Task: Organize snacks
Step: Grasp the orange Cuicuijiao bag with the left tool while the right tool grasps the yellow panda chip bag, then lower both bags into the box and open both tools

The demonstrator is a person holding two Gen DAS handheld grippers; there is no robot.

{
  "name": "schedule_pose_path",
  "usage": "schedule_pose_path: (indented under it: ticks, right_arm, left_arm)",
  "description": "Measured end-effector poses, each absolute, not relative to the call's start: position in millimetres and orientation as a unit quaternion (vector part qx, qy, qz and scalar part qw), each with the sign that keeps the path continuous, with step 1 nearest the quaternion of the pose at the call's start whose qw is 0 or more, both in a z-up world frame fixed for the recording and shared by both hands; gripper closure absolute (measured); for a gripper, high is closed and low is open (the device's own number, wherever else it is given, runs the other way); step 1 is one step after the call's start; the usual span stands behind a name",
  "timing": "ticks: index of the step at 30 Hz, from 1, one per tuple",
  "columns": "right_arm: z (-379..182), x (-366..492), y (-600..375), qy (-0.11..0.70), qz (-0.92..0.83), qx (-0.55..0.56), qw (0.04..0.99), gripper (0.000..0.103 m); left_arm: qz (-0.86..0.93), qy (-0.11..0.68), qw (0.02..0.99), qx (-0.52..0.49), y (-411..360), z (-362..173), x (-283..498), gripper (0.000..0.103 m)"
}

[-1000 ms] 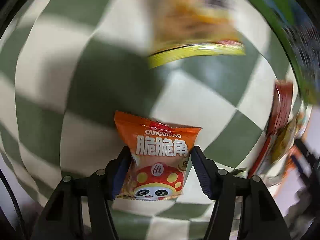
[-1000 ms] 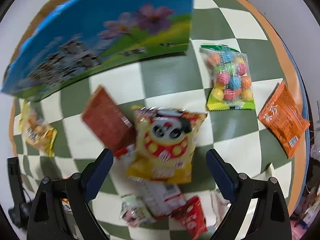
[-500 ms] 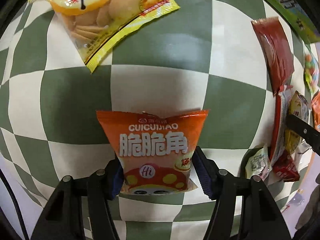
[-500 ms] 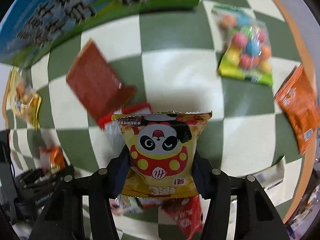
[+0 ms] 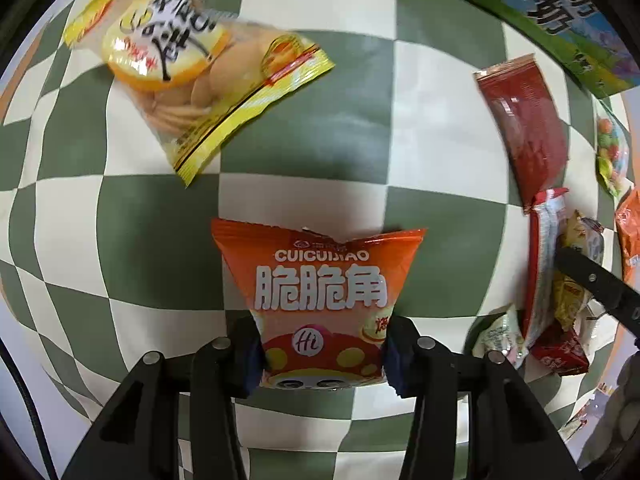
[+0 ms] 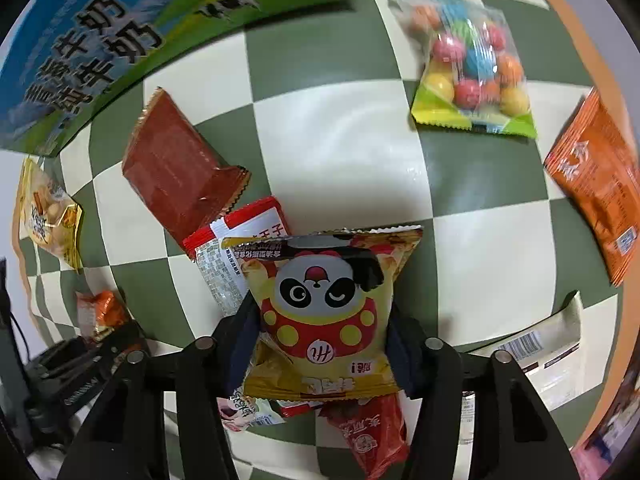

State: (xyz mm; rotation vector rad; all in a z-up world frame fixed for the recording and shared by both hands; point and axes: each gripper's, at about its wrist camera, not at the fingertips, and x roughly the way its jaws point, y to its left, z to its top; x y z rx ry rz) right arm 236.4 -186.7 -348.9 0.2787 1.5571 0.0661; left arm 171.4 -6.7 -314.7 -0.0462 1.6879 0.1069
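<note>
The orange snack bag [image 5: 320, 304] was pinched in the left gripper [image 5: 322, 354], whose jaws had just been closing on it. The yellow panda bag [image 6: 324, 312] sat squeezed in the right gripper [image 6: 322, 344], also just closing. Below lay a green-and-cream checkered cloth [image 6: 340, 152], with a blue-green carton [image 6: 120, 40] at its edge.
</note>
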Motion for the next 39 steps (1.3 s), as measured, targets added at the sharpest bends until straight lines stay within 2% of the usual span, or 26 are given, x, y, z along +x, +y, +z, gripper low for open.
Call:
schedule_pose_path:
  ticks: [1,4,9,13,20,26,33,39]
  right_arm:
    - [-347,235,-187,0.697,0.029,0.12,0.706,0.052]
    - [-331,229,-187,0.682,0.032,0.123,0.72,0.055]
    - [-296,231,-199,0.663,0.053,0.147,0.732,0.056]
    - [-246,236,-208,0.631,0.084,0.17,0.752,0.056]
    - [-174,278,-184,0.574,0.118,0.202,0.785,0.056]
    - [-152,359,-158,0.543,0.099,0.153,0.82,0.056]
    - [-176,460,-153,0.555,0.066,0.12,0.821,0.056]
    - [-203,509,-151,0.571,0.048,0.099,0.814,0.056]
  left_arm:
    - [0.044,0.745,0.666,-0.02,-9,-309,172,0.059]
    - [0.03,0.733,0.679,-0.017,-22,-280,184,0.059]
    - [-0.002,0.709,0.705,-0.029,-45,-226,199,0.059]
    - [-0.032,0.678,0.733,-0.049,-54,-172,223,0.059]
    - [-0.057,0.629,0.773,-0.054,-19,-103,291,0.059]
    - [-0.007,0.616,0.788,0.004,-1,-108,381,0.059]
    - [0.036,0.658,0.752,0.029,26,-168,458,0.059]
    - [0.052,0.683,0.726,0.054,32,-220,494,0.058]
